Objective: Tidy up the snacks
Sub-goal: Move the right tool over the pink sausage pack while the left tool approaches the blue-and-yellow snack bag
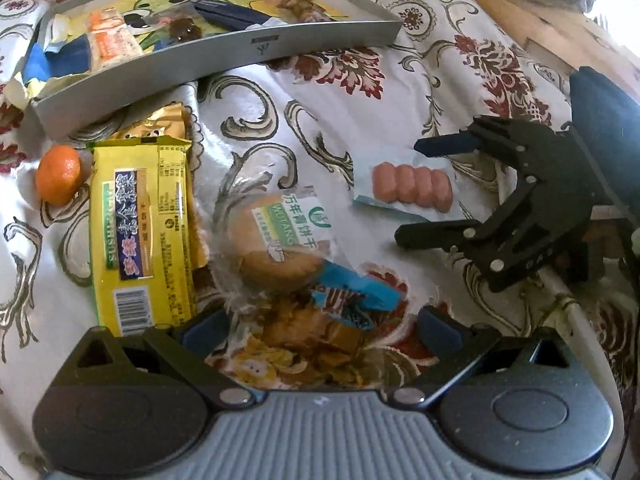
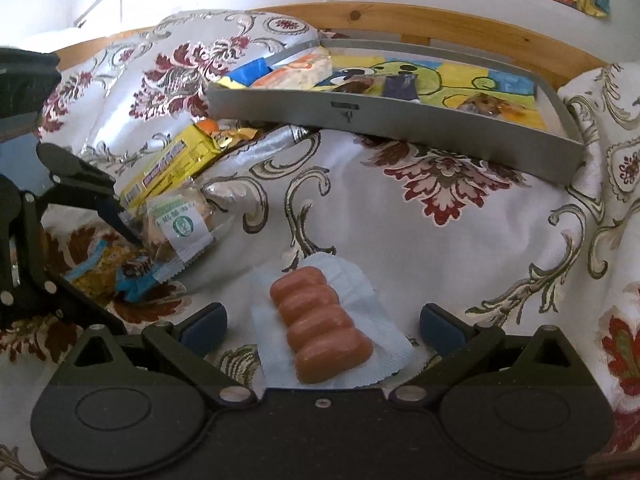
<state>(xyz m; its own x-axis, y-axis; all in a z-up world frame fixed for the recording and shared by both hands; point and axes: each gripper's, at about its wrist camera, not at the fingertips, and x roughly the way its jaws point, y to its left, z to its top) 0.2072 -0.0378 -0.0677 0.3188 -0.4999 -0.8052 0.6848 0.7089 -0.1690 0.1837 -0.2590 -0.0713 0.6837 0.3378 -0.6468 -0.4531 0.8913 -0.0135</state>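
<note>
Snacks lie on a floral cloth. My left gripper (image 1: 322,326) is open over a clear pack of round biscuits (image 1: 280,248) and a teal-wrapped snack (image 1: 352,300), which lie between its fingers unclamped. Left of them are a yellow packet (image 1: 140,232), a gold packet (image 1: 160,124) and a tangerine (image 1: 58,174). My right gripper (image 2: 322,324) is open with a pack of pink sausages (image 2: 320,328) lying between its fingers on the cloth. The same sausage pack (image 1: 412,188) and right gripper (image 1: 424,192) show at the right of the left wrist view. A grey tray (image 2: 400,128) holds several snacks.
The tray (image 1: 224,60) lies at the back on the cloth, against a wooden rail (image 2: 440,28). An orange-and-white packet (image 2: 296,72) and a dark blue packet (image 2: 400,86) lie in it. A finger (image 2: 100,200) of my left gripper reaches in at the left. Bare cloth (image 2: 400,240) spreads in front of the tray.
</note>
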